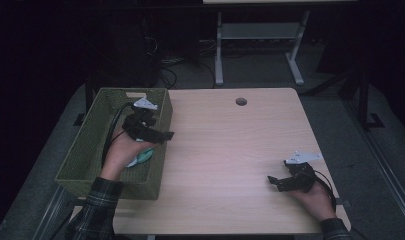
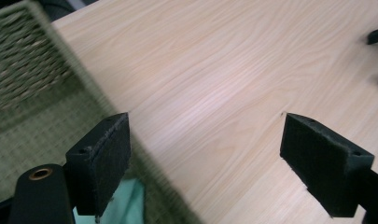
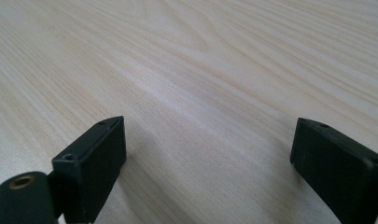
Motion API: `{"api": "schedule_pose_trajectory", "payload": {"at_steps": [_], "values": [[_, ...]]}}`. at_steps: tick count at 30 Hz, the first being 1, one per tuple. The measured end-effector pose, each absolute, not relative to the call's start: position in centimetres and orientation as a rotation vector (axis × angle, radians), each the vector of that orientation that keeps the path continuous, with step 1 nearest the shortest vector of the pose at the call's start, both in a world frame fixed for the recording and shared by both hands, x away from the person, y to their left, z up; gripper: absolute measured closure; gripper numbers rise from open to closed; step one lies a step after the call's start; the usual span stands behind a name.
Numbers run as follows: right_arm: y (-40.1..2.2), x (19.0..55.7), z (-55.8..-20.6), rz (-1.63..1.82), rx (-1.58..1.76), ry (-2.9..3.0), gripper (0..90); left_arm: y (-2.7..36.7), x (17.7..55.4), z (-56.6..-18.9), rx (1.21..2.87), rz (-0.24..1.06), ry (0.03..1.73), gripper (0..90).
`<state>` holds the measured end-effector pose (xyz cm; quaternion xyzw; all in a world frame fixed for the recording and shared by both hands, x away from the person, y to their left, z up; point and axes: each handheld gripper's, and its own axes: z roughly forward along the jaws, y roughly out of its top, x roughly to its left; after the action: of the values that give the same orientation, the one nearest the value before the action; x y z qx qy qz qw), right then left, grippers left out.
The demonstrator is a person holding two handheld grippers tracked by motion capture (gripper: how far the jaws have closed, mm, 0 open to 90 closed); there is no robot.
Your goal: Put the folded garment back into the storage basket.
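Observation:
My left gripper (image 1: 162, 135) hovers above the right wall of a green woven basket (image 1: 92, 136) at the table's left edge, open with nothing between its jaws (image 2: 205, 161). Inside the basket, under the hand, lies a pale green and white item (image 1: 141, 157), partly hidden; a corner of it shows in the left gripper view (image 2: 126, 205). My right gripper (image 1: 273, 182) rests low over the wooden table (image 1: 225, 145) near the front right, open and empty (image 3: 207, 168).
A round cable hole (image 1: 241, 102) sits near the table's far edge. Beyond the table stand a grey desk frame (image 1: 260, 45) and tangled cables on a dark floor. The basket's walls rise well above the table top.

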<state>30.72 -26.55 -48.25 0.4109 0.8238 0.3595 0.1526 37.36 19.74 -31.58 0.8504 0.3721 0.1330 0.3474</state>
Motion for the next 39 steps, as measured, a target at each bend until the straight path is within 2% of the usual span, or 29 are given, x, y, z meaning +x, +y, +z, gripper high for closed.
{"api": "schedule_pose_trajectory", "payload": {"at_steps": [19, 39], "values": [[-26.5, 30.7, -48.3, 1.032, 1.179, 2.363, 10.0, 13.3, 36.6, -33.0, 2.227, 0.284, 0.811, 15.9], [-26.6, 30.7, -48.3, 1.032, 1.178, 2.363, 10.0, 8.4, 35.6, -37.4, 2.256, 0.235, 0.684, 16.0]]}}
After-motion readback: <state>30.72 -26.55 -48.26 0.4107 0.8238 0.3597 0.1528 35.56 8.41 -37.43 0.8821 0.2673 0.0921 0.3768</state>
